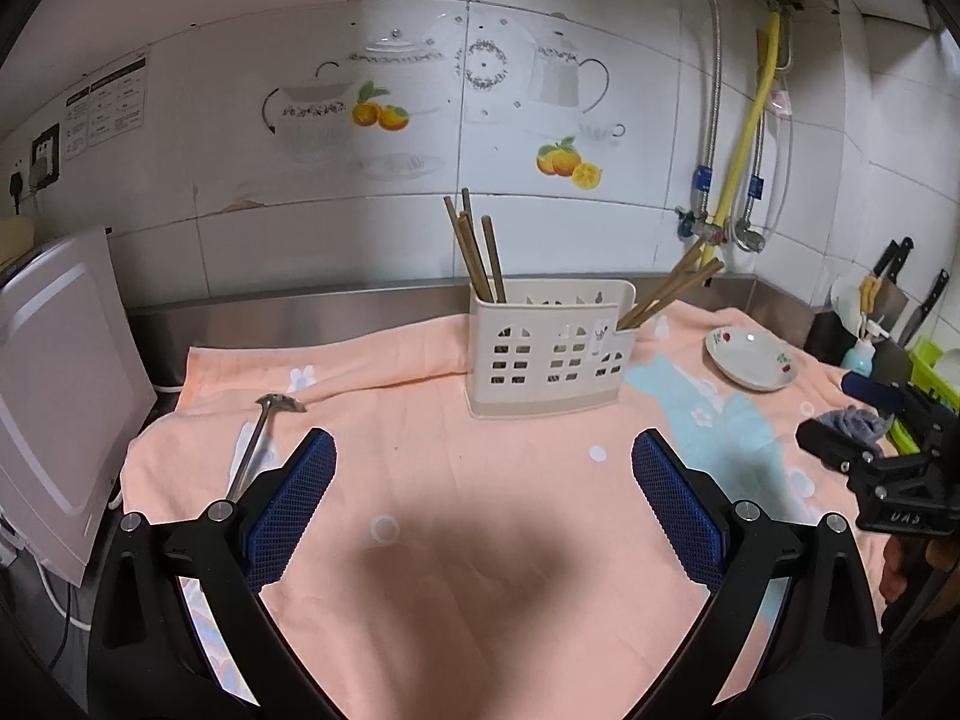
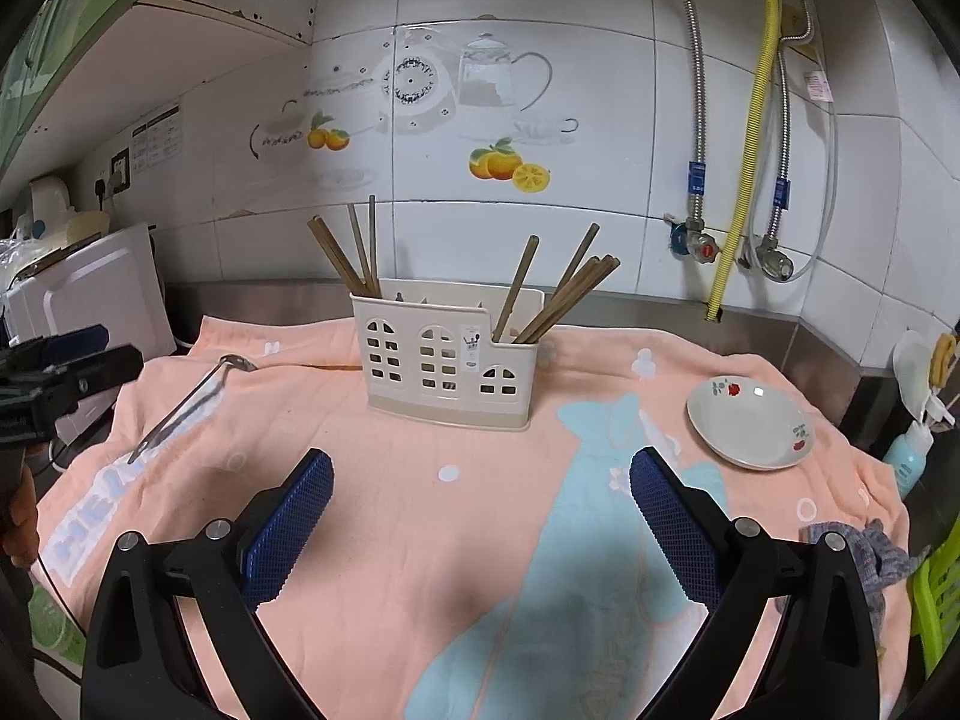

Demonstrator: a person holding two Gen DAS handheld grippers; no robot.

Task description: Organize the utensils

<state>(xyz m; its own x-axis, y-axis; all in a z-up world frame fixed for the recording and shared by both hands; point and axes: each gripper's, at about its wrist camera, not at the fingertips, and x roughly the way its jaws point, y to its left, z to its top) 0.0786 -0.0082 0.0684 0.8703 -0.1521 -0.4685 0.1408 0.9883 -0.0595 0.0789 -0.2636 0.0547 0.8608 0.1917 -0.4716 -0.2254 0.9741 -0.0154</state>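
Observation:
A cream plastic utensil holder stands on the peach towel, with wooden chopsticks in its left end and more chopsticks leaning out of its right end. A metal spoon lies on the towel to the holder's left. My left gripper hovers open over the towel in front of the holder, the spoon just beyond its left finger. My right gripper is open too, nothing between its fingers.
A small white dish with red print sits right of the holder. A white appliance stands at the left edge. Knives, a green rack and a grey rag crowd the right side. The tiled wall carries pipes.

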